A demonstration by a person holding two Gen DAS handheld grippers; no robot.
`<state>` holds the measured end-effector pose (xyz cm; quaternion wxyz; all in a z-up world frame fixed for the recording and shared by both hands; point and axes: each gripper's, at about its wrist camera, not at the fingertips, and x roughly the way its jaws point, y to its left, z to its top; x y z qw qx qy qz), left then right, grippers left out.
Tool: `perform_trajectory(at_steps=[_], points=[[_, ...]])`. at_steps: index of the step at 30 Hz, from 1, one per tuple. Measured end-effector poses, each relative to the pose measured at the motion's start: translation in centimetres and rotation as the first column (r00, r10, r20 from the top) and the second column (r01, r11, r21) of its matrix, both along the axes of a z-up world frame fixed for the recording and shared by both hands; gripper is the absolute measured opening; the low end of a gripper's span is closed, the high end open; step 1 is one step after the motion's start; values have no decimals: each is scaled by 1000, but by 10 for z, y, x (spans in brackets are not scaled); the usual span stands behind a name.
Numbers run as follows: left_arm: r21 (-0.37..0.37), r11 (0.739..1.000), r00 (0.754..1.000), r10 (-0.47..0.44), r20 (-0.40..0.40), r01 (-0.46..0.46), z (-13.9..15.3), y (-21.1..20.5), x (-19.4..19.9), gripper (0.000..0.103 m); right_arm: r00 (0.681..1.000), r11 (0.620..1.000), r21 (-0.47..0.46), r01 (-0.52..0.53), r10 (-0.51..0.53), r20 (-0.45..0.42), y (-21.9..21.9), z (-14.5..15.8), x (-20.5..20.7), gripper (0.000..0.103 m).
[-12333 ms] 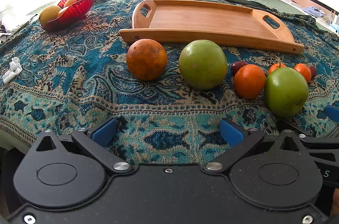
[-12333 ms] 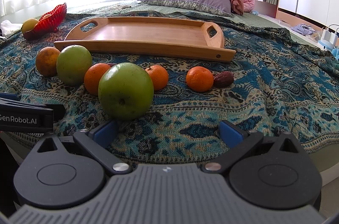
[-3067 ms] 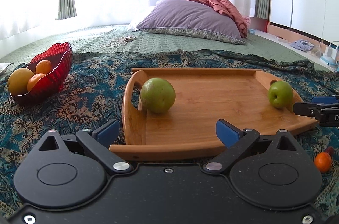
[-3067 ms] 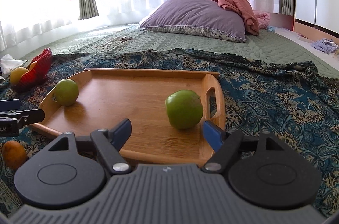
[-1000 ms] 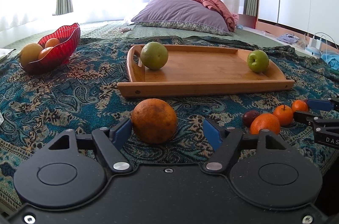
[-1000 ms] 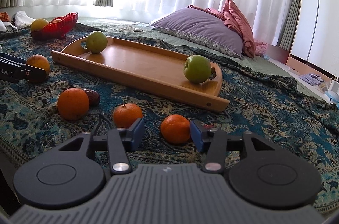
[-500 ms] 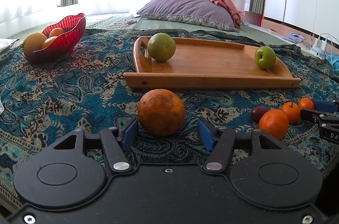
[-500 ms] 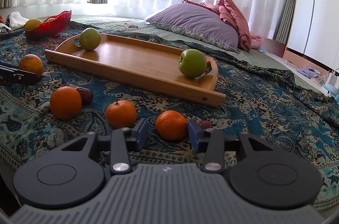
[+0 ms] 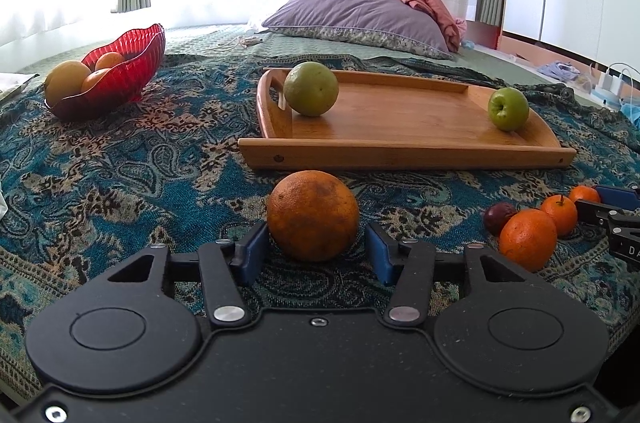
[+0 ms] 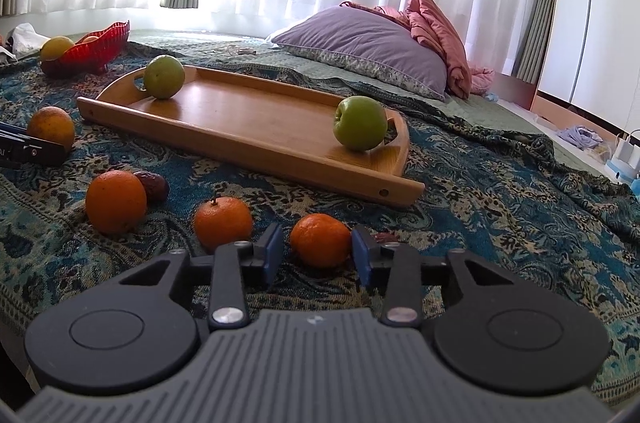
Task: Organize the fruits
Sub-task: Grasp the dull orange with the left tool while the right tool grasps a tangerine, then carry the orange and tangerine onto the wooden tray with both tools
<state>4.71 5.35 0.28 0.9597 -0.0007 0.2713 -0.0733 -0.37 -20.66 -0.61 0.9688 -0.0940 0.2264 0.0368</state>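
Open tray [image 10: 256, 127] floor between 2 green fruits [image 10: 164, 77] — tray's raised front rail [image 9: 400, 153] blocks a low approach

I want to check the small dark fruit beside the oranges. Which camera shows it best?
The right wrist view: the dark fruit lies in the open on the blanket, touching the big orange, most of it visible. In the left wrist view it sits smaller, near the edge, partly hidden behind that orange.

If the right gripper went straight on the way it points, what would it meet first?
The small orange mandarin, already between the closing fingers of the right gripper; beyond it, probably the wooden tray.
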Motion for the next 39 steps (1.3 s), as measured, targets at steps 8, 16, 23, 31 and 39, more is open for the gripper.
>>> perform_trajectory(at_steps=[8, 16, 23, 31, 39], points=[[-25, 999, 1000, 20, 20, -20, -1, 1, -1, 46, 1000, 1000, -16, 2, -2, 10, 1, -1, 2, 38], [-38, 999, 999, 30, 44, -28, 2, -3, -5, 45, 999, 1000, 16, 17, -17, 35, 0, 3, -2, 37], [-49, 999, 996, 7, 86, -2, 13, -14, -6, 45, 998, 1000, 31, 1, -3, 61, 5, 12, -2, 37], [-59, 998, 994, -21, 110, 28, 31, -33, 7, 45, 997, 996, 84, -7, 1, 71, 12, 25, 14, 37], [-81, 996, 993, -33, 114, 42, 42, -48, 34, 45, 995, 994, 109, -15, 4, 103, 21, 39, 40, 37]])
